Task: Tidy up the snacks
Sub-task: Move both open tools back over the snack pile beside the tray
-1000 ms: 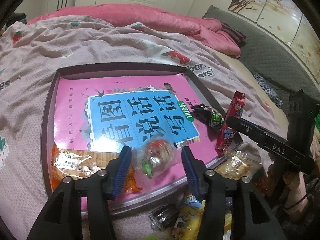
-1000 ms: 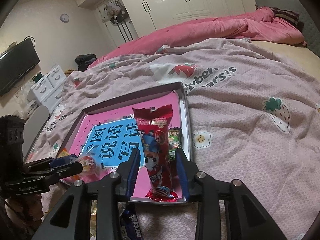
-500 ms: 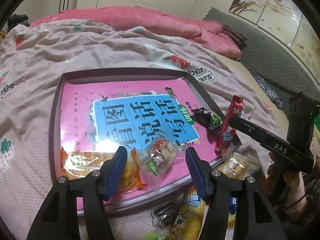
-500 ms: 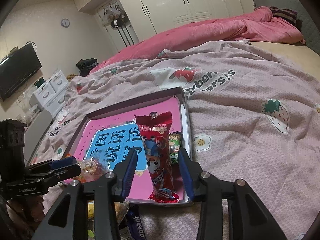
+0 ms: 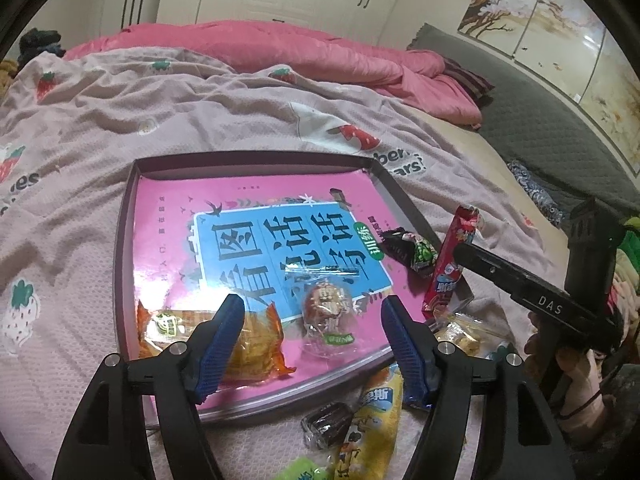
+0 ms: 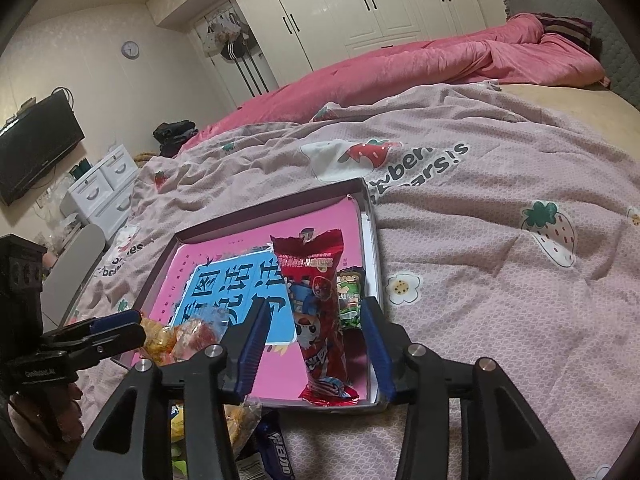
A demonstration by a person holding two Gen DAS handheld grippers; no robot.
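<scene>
**Spotter:** Snacks first. Your left gripper (image 5: pixel 312 320) has its jaws opening, and the clear-wrapped round snack (image 5: pixel 329 312) lies between them on the pink book (image 5: pixel 168 240) inside the tray (image 5: pixel 120 264). Your blue pads are not touching its wrapper on either side, so you are gripping nothing there.

**Operator:** What sits beside it?

**Spotter:** Just to its left you have the orange-wrapped snack (image 5: pixel 248 340), flat in the tray's near left corner and partly hidden behind your left finger.

**Operator:** And my right side?

**Spotter:** Your right gripper (image 6: pixel 316 344) is opening as well. The long red packet (image 6: pixel 320 312) lies between its jaws, lengthwise along the tray's right edge, with its lower end at the near rim. You have a gap on both sides of the packet, so your pads are off it. A small green-printed packet (image 6: pixel 351 296) lies just beside it, against the tray's right wall.

**Operator:** Anything outside the tray?

**Spotter:** Near your left gripper, on the strawberry-print blanket (image 5: pixel 80 128), you have a dark wrapped candy (image 5: pixel 328 424), a yellow packet (image 5: pixel 372 420) and a clear bag of pale pieces (image 5: pixel 460 334), all close to the tray's near rim. I cannot tell whether any of them touch it.
</scene>
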